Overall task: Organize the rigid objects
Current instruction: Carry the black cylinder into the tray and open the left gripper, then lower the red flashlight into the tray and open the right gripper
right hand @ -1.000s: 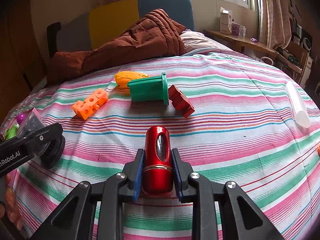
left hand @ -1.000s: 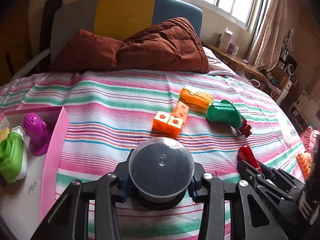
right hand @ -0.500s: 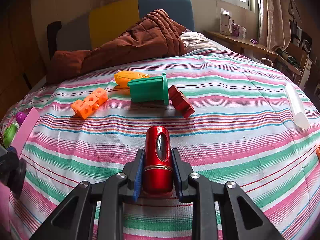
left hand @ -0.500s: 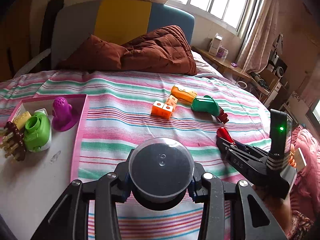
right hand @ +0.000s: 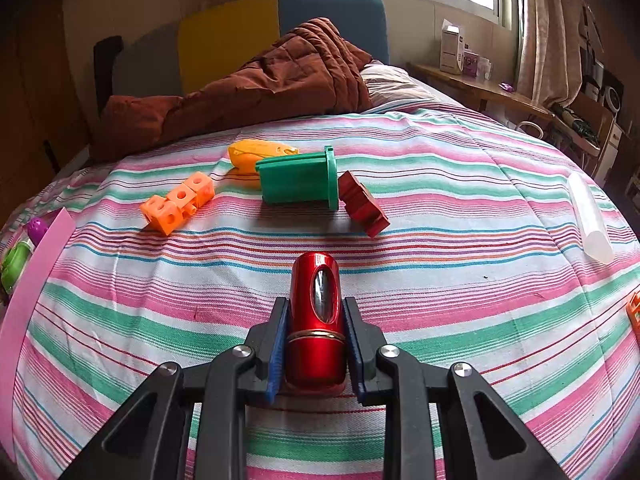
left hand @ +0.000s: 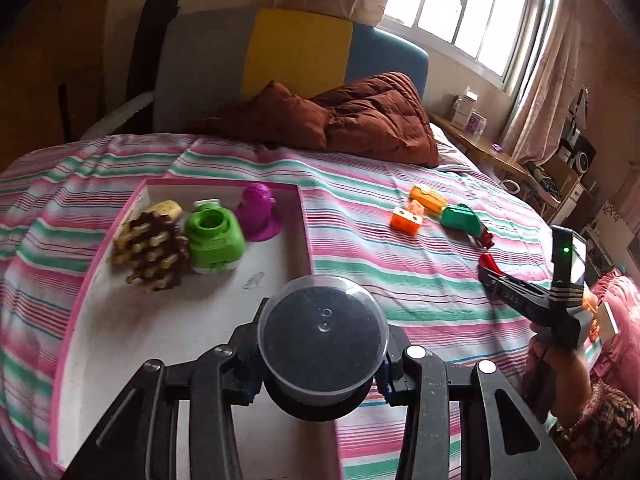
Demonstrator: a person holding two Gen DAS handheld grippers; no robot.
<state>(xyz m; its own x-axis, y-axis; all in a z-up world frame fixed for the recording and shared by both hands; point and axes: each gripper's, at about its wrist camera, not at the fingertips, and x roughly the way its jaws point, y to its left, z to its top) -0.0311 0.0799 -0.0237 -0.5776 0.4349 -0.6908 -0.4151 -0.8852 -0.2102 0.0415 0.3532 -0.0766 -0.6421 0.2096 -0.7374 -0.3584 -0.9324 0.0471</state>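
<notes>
The left wrist view alone shows the inside of the pink-rimmed tray (left hand: 306, 216): a brown spiky toy (left hand: 154, 250), a green toy (left hand: 214, 238), a purple toy (left hand: 258, 216). The left gripper (left hand: 322, 364) is clamped on a round black jar with a clear lid (left hand: 322, 332), above the tray's right edge. Only the right wrist view shows a translucent tube (right hand: 590, 216) far right; there the right gripper (right hand: 316, 344) pinches a red metallic cylinder (right hand: 316, 320) above the striped bedspread (right hand: 460, 280), near the orange cubes (right hand: 178, 202) and green block (right hand: 300, 180).
</notes>
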